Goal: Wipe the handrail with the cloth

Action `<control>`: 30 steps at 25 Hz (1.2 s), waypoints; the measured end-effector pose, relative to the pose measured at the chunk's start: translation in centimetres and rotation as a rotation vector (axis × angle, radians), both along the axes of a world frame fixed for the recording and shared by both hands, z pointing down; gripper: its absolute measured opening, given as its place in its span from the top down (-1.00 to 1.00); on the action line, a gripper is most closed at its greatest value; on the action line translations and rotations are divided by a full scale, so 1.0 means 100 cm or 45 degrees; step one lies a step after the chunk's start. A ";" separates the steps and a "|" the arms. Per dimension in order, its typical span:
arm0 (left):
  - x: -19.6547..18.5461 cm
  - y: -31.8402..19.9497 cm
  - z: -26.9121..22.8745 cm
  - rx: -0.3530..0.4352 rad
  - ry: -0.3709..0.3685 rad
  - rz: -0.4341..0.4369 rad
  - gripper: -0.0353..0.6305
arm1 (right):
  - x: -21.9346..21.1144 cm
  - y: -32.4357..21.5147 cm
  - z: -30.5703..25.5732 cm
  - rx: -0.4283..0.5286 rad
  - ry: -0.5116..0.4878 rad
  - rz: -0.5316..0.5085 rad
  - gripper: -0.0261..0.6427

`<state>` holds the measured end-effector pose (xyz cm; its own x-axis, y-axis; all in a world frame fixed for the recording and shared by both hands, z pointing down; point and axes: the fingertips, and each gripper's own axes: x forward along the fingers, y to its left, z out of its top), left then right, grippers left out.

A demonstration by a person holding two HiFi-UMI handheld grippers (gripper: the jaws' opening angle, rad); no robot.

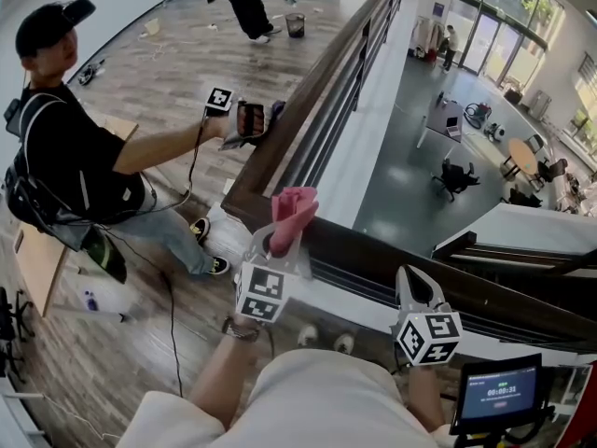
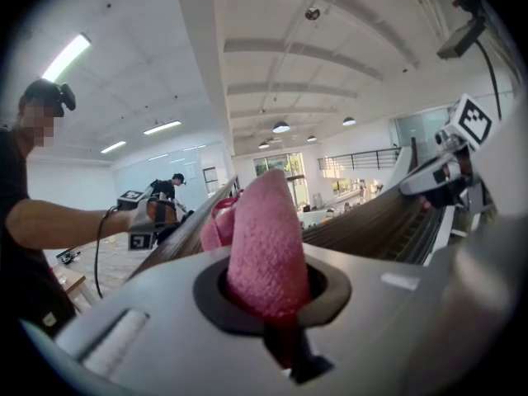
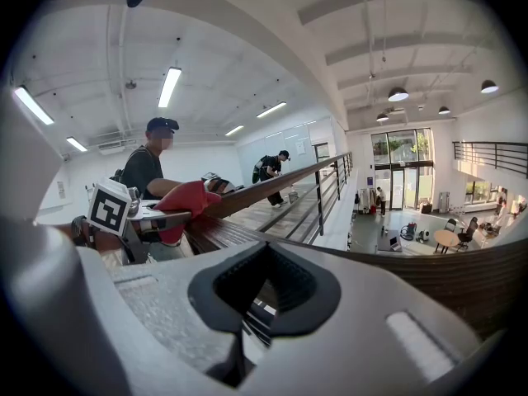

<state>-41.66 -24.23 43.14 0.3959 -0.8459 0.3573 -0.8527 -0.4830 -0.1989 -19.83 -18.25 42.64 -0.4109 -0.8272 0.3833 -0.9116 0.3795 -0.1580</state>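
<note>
Clamping the pink cloth [image 1: 295,205] in my left gripper [image 1: 283,243] at the handrail [image 1: 373,247] corner; right gripper [image 1: 416,286] closed, empty; wiping apparently remains.

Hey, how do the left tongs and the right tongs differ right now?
The left tongs are shut on the pink cloth; the right tongs are shut with nothing between them. The left tongs sit at the handrail's corner; the right tongs sit farther right along it. Both point toward the handrail.
</note>
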 end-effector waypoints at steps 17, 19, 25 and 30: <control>0.002 0.010 -0.005 0.081 0.044 -0.072 0.78 | 0.011 -0.003 -0.009 -0.004 -0.034 0.050 0.91; 0.002 0.011 -0.005 0.084 0.048 -0.074 0.78 | 0.011 -0.003 -0.009 -0.005 -0.032 0.051 0.91; 0.004 0.017 -0.002 0.085 0.066 -0.079 0.78 | 0.013 -0.001 -0.007 0.000 -0.023 0.055 0.91; 0.005 0.024 0.001 0.063 0.095 -0.084 0.78 | 0.014 -0.001 -0.009 0.008 -0.014 0.061 0.91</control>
<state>-41.18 -21.88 43.27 0.3625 -0.8871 0.2857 -0.8959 -0.4162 -0.1556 -18.39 -18.32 41.74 -0.3751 -0.8482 0.3739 -0.9269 0.3367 -0.1660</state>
